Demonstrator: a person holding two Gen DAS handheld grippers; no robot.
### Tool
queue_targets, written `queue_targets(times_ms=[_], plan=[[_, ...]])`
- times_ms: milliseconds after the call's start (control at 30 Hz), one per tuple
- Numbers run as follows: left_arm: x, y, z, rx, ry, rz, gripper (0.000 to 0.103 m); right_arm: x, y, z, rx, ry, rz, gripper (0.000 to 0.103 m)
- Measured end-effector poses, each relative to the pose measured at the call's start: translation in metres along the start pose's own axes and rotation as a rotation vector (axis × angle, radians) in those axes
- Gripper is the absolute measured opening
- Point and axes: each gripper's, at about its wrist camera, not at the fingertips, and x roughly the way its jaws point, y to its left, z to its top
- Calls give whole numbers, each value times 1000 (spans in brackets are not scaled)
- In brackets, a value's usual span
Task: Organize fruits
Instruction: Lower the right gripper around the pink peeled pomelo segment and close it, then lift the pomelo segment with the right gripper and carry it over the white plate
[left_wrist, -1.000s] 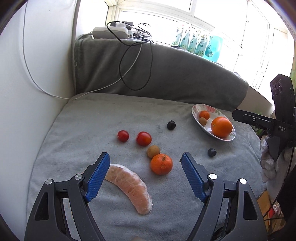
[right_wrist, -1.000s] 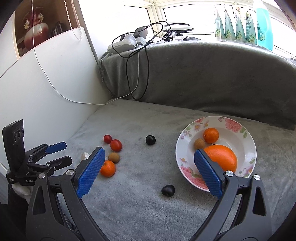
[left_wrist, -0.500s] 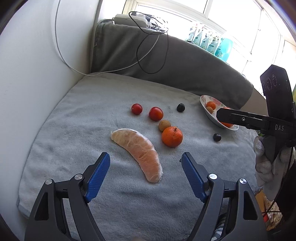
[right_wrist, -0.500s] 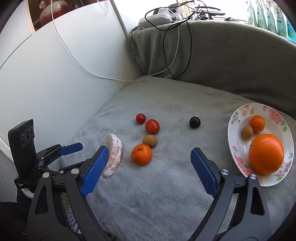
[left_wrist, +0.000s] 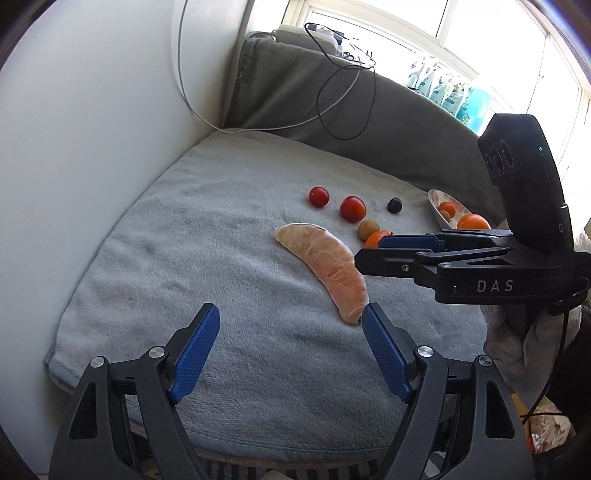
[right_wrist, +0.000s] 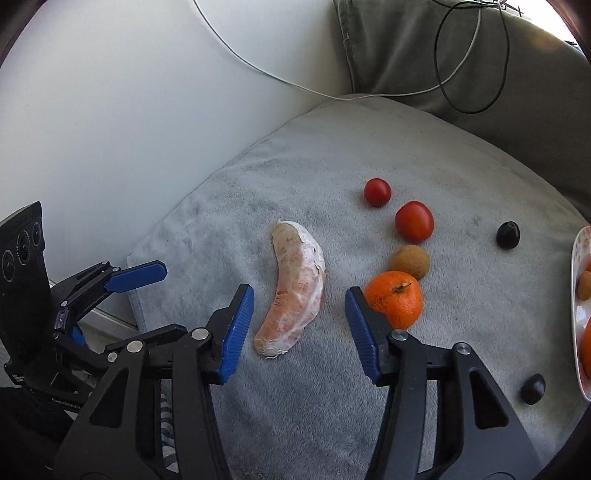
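Observation:
A peeled pinkish citrus segment (right_wrist: 299, 288) lies curved on the grey towel (right_wrist: 369, 147). My right gripper (right_wrist: 299, 321) hangs over its near half with the jaws closing; the segment is between the blue pads, with a gap on each side. In the left wrist view the same segment (left_wrist: 325, 266) lies ahead, its near tip by my right finger. My left gripper (left_wrist: 290, 332) is open and empty. The right gripper (left_wrist: 376, 251) reaches in from the right. A mandarin (right_wrist: 397, 299), a small brown fruit (right_wrist: 410, 260), two tomatoes (right_wrist: 414, 221) and two dark fruits (right_wrist: 508, 234) lie loose.
A flowered plate (right_wrist: 574, 266) holding oranges and a brown fruit sits at the towel's right edge. A white wall (left_wrist: 92, 147) bounds the left side. A grey cushion (left_wrist: 295, 88) with loose cables rises at the back. The towel's front edge drops off close to me.
The right gripper swung left from the plate to over the citrus segment, came lower, and its jaws narrowed. The left gripper drew back toward the towel's near left; its jaws kept their width.

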Motion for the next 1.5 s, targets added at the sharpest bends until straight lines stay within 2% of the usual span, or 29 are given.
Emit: queue_targets(times_ms=[333, 833, 1033, 1500], plan=[[-1, 7, -3, -6, -14, 11, 80, 35, 0, 9, 1, 76, -56, 46], [-3, 18, -6, -35, -20, 5, 80, 61, 22, 20, -118, 130, -183, 45], [-2, 18, -7, -38, -15, 2, 80, 60, 29, 17, -160, 115, -207, 39], [-4, 9, -4, -26, -19, 4, 80, 22, 25, 9, -107, 20, -172, 38]])
